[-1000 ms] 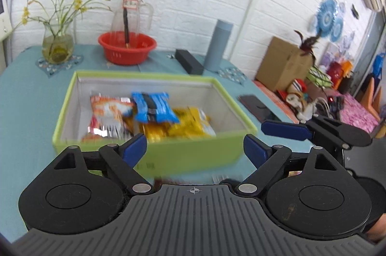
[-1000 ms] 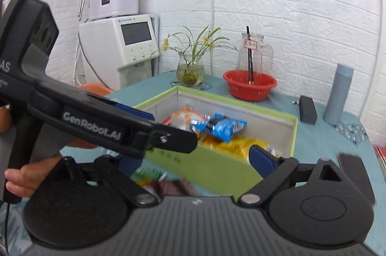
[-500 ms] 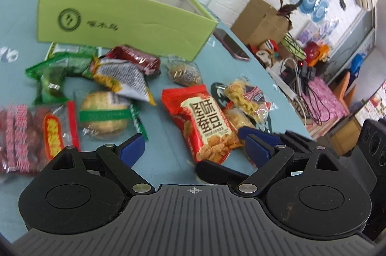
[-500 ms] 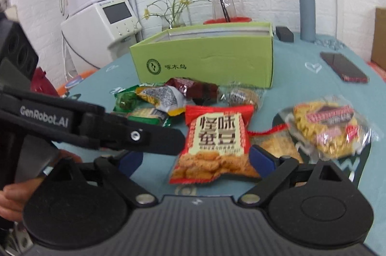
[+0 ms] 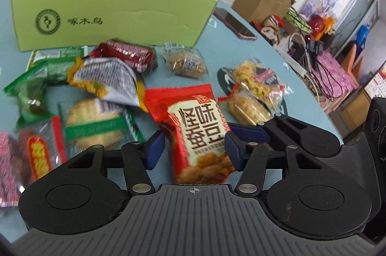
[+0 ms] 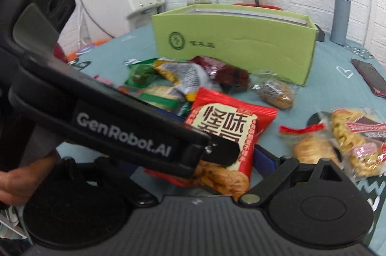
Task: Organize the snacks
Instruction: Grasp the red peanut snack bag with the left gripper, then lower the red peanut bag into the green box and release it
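A red snack bag [image 5: 193, 125] with a cream label lies on the teal table in front of the green cardboard box [image 5: 108, 15]. My left gripper [image 5: 194, 150] straddles the bag's near end, its jaws closing. The right blue pad touches the bag's edge, while a strip of table still shows beside the left pad. In the right wrist view the left gripper's black body [image 6: 120, 133] crosses over the same bag [image 6: 224, 125]. My right gripper [image 6: 195, 159] stands wide open just behind it. Only one of its blue pads [image 6: 265, 157] shows.
Several loose snacks surround the bag: green packets [image 5: 31, 87], a silver-yellow bag [image 5: 108, 80], a dark red packet [image 5: 127, 56], a round biscuit [image 5: 94, 125] and clear packets of yellow twists [image 5: 258, 84]. A phone [image 5: 234, 23] lies right of the box, a grey bottle [image 6: 340, 15] behind it.
Both grippers dropped from looking into the box to the snacks in front of it. The left jaws narrowed around the red bag; the right jaws stayed wide.
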Demonstrator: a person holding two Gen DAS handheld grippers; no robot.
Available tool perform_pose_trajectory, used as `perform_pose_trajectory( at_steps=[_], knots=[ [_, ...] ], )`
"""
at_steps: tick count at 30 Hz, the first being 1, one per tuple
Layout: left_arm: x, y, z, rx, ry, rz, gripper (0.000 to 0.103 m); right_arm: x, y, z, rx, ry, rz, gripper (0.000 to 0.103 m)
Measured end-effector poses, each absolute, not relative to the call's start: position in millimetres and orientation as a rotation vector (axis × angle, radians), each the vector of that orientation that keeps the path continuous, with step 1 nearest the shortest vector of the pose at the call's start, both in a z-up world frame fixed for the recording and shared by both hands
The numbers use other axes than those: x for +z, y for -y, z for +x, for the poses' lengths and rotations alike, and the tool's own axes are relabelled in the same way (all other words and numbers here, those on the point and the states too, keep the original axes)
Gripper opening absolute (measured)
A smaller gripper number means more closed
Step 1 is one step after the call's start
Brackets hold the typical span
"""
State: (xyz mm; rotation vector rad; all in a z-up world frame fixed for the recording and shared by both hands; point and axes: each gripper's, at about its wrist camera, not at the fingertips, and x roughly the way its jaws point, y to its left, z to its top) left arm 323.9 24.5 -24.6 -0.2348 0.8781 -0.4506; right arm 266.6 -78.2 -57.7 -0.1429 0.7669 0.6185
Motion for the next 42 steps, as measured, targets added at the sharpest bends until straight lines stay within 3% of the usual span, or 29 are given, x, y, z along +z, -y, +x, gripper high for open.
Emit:
perform_pose_trajectory(
  at_steps=[15, 21, 23, 24, 28, 36, 42],
  knots=[
    [-26.2, -40.5, 238.3, -0.370, -0.847, -0.241, 0.048, -52.1, 42.9, 191.1, 0.636, -0.766, -0.205, 0.093],
    [-24.5, -48.5, 237.4, -0.375, -0.843, -0.292, 0.060, -51.7, 51.6, 195.1, 0.632, -0.768, -0.175, 0.094],
    [-27.2, -46.2, 238.6, -0.378, -0.835, -0.286, 0.054, -54.7, 49.0, 193.9, 0.639, -0.752, -0.198, 0.094],
    [-27.7, -44.7, 238.4, -0.379, -0.832, -0.274, 0.036, -55.2, 47.0, 192.3, 0.642, -0.745, -0.211, 0.093],
    [-23.8, -46.0, 238.3, -0.358, -0.824, -0.282, 0.019, -51.9, 47.8, 193.3, 0.634, -0.743, -0.217, 0.089],
    [22.0, -50.2, 272.3, -0.390, -0.744, -0.333, 0.018, -11.6, 57.8, 229.1, 0.622, -0.629, -0.187, 0.089],
    [70.3, -49.5, 365.5, -0.394, -0.656, -0.293, 0.021, 20.1, 46.8, 316.9, 0.594, -0.501, -0.290, 0.089]
  ],
)
